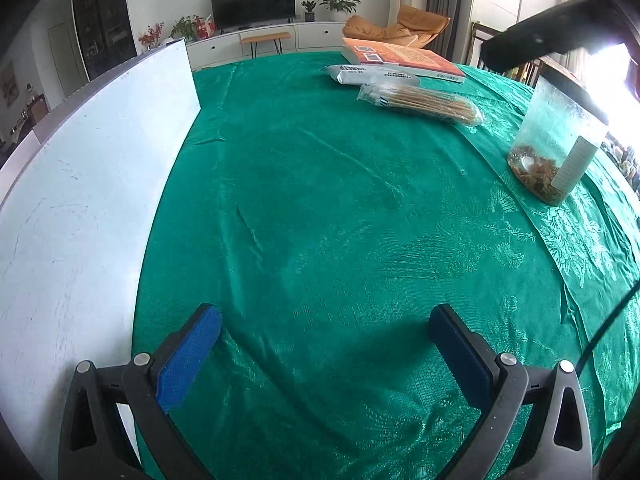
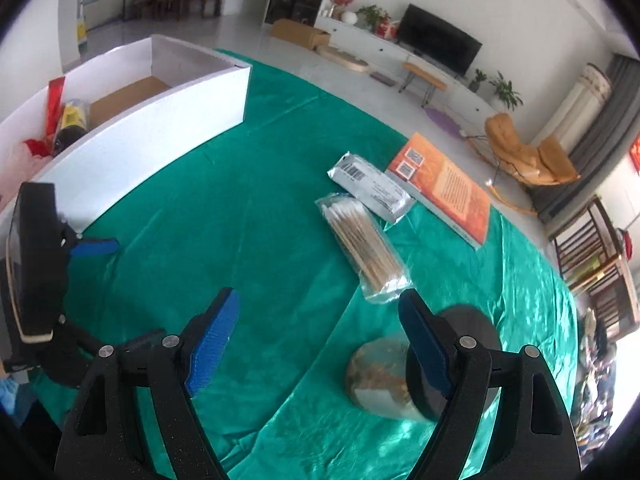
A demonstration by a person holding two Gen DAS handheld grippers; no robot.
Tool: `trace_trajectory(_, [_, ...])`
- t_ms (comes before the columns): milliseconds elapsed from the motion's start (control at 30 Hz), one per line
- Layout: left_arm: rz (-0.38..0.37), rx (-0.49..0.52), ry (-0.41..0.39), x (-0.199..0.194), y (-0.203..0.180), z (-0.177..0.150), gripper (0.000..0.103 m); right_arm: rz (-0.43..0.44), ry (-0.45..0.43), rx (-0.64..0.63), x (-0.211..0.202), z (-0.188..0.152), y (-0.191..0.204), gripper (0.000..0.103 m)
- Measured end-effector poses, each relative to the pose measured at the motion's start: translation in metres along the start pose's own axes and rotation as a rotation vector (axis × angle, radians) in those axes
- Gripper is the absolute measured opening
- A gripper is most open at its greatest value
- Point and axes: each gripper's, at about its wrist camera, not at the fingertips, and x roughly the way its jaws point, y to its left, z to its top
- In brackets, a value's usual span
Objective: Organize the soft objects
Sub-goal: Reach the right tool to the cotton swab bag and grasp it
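Observation:
A clear bag of cotton swabs [image 2: 362, 244] lies on the green tablecloth [image 2: 240, 220], next to a silver-white soft packet [image 2: 370, 186]. Both also show far ahead in the left wrist view, the swabs [image 1: 420, 104] and the packet [image 1: 372, 75]. A white box [image 2: 160, 120] stands at the left and holds a red packet [image 2: 54, 100] and a dark yellow-labelled item [image 2: 72, 120]. My right gripper [image 2: 316, 340] is open and empty, above the cloth just short of the swab bag. My left gripper [image 1: 324, 340] is open and empty, low over bare cloth beside the box wall [image 1: 80, 200]; it also shows in the right wrist view [image 2: 94, 247].
An orange book [image 2: 444, 188] lies behind the soft packet. A clear jar with a dark lid and brown contents [image 2: 400, 368] stands right under my right gripper's right finger; it shows at the right in the left wrist view [image 1: 556, 148]. The table's edge curves round on the far side.

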Motion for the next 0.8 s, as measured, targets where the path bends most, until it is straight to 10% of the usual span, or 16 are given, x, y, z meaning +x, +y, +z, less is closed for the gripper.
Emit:
trace_trajectory(200, [-0.001, -0.001, 0.000, 0.000, 0.000, 0.000, 0.103, 0.045, 0.402, 0.029, 0.103, 0.062, -0.041, 0.084])
trace_trajectory(533, [-0.001, -0.002, 0.000, 0.000, 0.000, 0.001, 0.103, -0.014, 0.626, -0.190, 0.182, 0.061, -0.035, 0.081])
trace_trajectory(667, [-0.002, -0.002, 0.000, 0.001, -0.001, 0.001, 0.103, 0.077, 0.650, -0.136, 0.179, 0.071, -0.044, 0.031])
trace_trajectory(800, [-0.002, -0.002, 0.000, 0.001, -0.001, 0.001, 0.103, 0.089, 0.591, -0.119, 0.156, 0.077, -0.037, 0.026])
